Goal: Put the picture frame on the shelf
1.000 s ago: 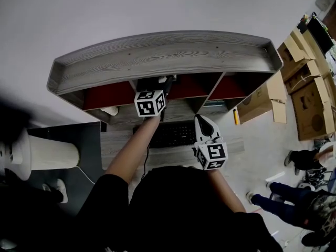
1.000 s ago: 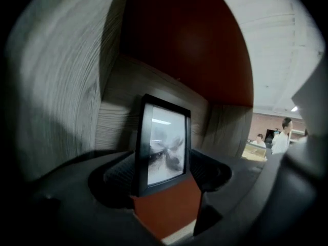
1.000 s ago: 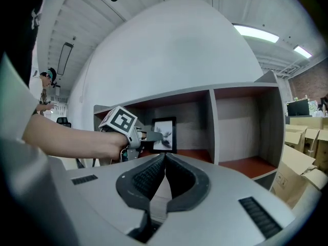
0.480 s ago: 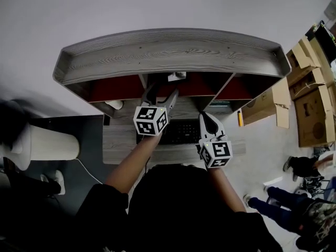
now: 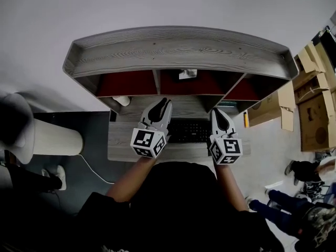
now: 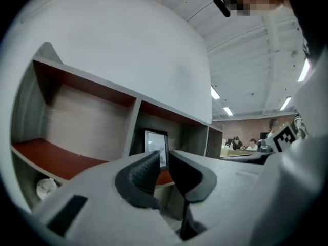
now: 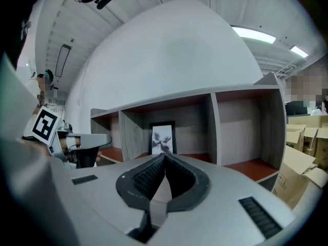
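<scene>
The left gripper (image 5: 164, 102) has pulled back from the shelf (image 5: 178, 51), leaving the frame (image 5: 187, 74) apparently upright in the middle bay. Its jaws are closing on nothing. The right gripper (image 5: 218, 112) has its jaws pressed together, empty. Keep retreating straight, clear of the frame.

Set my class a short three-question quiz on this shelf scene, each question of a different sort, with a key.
1. Which compartment of the shelf holds the frame? A left, B middle, C right.
2. True or false: the right hand-held gripper grips the frame.
3. Name the dark thing lying on the desk below the shelf.
Key: 1 B. 2 False: its jaws are shut and empty. 3 The keyboard.
</scene>
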